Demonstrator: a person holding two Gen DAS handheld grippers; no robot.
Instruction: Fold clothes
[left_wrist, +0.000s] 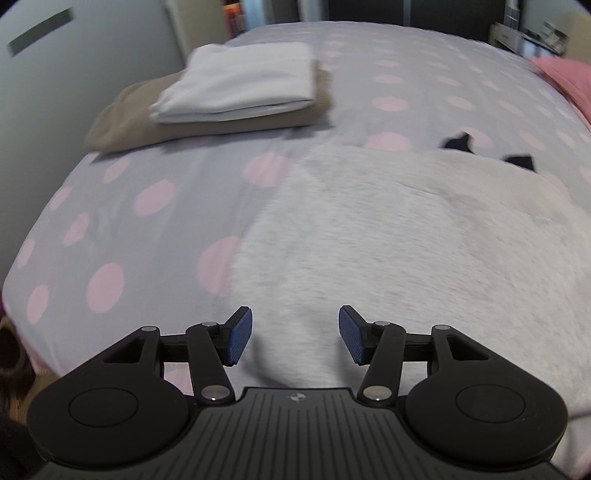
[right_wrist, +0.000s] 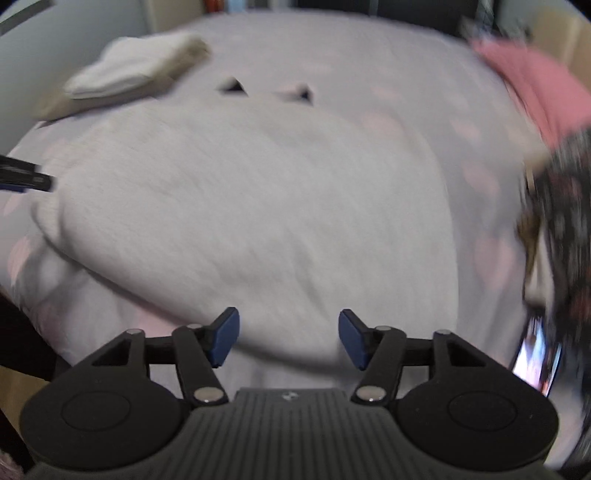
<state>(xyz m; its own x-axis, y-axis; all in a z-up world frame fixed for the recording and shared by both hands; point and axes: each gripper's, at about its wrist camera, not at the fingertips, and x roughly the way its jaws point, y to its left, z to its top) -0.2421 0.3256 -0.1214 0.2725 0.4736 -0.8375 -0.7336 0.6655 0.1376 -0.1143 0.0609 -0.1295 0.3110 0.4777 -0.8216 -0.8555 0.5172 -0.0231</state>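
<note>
A light grey garment (left_wrist: 388, 229) lies spread on the bed, with two dark corners (left_wrist: 458, 141) poking out at its far edge. My left gripper (left_wrist: 295, 334) hovers over its near edge, jaws open and nothing between the blue pads. In the right wrist view the same grey garment (right_wrist: 251, 206) fills the middle, and my right gripper (right_wrist: 289, 338) stands open above its near part, also holding nothing. The tip of the left gripper (right_wrist: 26, 179) shows at the left edge of that view, beside the garment.
A folded white cloth (left_wrist: 240, 85) sits on a folded tan one (left_wrist: 122, 125) at the far left of the dotted bedsheet (left_wrist: 110, 206). A pink cloth (right_wrist: 535, 88) lies at the far right. A dark patterned cloth (right_wrist: 565, 229) and a lit phone screen (right_wrist: 535, 358) are at the right.
</note>
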